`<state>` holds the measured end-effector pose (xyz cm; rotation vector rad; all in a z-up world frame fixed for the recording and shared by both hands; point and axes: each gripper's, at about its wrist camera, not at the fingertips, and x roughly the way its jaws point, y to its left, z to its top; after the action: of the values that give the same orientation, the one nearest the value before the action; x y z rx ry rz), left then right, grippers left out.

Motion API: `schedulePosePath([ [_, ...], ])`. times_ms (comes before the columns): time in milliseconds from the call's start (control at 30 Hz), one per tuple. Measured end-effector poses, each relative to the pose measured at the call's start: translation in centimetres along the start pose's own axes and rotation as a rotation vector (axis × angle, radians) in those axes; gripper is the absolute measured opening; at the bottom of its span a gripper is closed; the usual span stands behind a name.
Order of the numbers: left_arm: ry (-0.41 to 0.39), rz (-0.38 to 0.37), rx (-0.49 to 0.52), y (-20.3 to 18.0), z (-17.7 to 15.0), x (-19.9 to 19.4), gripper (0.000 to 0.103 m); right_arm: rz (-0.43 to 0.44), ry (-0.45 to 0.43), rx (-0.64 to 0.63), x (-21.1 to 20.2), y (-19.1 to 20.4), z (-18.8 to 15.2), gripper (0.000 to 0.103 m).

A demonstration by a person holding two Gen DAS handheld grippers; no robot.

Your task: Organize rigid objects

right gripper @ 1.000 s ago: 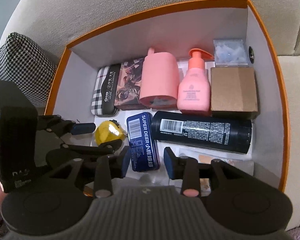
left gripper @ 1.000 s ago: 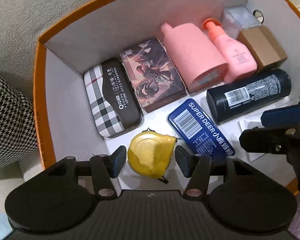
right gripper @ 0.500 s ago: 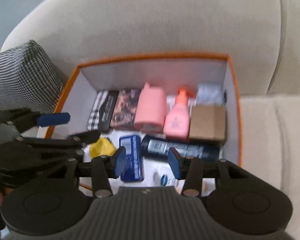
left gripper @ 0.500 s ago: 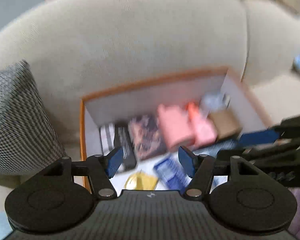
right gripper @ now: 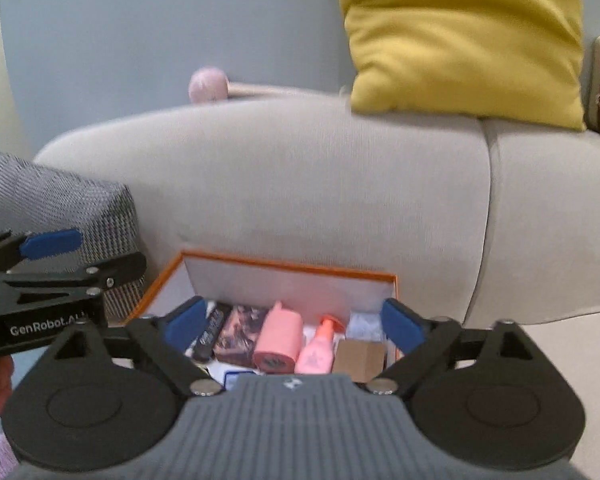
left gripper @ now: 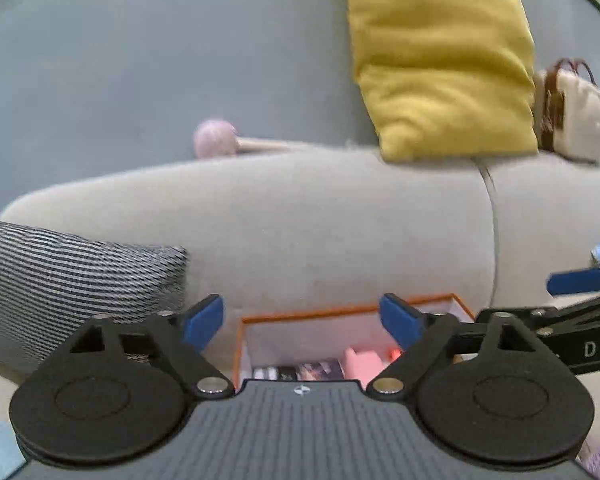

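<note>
Left gripper (left gripper: 302,322): jaws are standing wide apart, holding nothing, hanging over the near part of the box.
Right gripper (right gripper: 294,322): jaws are gaping wide as well, gripping nothing, framing the box contents below.
Change since a second ago: both grippers have been pulling up and back from the box; the left view was looking straight down on the tape measure between its fingers, and now it is showing mostly sofa (left gripper: 300,232) and wall. The tape measure is no longer showing in either view; the box is looking small and low in both.
Box (right gripper: 288,266): orange-rimmed, white inside, sitting on the sofa seat against the backrest.
Contents, right view: case (right gripper: 212,330), printed tin (right gripper: 238,332), pink jug (right gripper: 280,342), pump bottle (right gripper: 318,350) and carton (right gripper: 360,356) are lying side by side along the back wall; a blue tin (right gripper: 236,378) is peeking out nearer, mostly hidden.
Writing: "GenRobot.AI" is reading on the left gripper's body in the right view; "DA" on the right gripper's body in the left view. Labels in the box are too blurred to read.
Surroundings: checked cushion (right gripper: 64,208) is sitting just left of the box; yellow cushion (right gripper: 460,36) is resting on the backrest.
</note>
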<state>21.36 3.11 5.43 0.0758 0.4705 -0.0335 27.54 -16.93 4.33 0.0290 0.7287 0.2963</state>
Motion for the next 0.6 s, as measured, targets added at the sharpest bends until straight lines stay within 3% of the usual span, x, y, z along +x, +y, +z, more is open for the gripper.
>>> schedulePosePath([
  [167,-0.07,0.059,-0.031,0.7,-0.8,-1.8,0.103,-0.009,-0.092,0.025,-1.6,0.7,-1.2,0.101],
  [333,-0.12,0.089,-0.076,1.0,-1.9,-4.1,0.103,-0.035,-0.129,0.069,-2.9,0.9,-2.6,0.101],
  [467,-0.082,0.117,-0.119,1.2,-3.0,-4.4,0.103,-0.039,-0.114,0.055,-3.4,0.9,-3.5,0.101],
  [600,0.012,0.097,-0.173,1.5,-4.6,-4.1,0.103,-0.042,-0.08,0.041,-3.5,0.9,-4.6,0.101],
])
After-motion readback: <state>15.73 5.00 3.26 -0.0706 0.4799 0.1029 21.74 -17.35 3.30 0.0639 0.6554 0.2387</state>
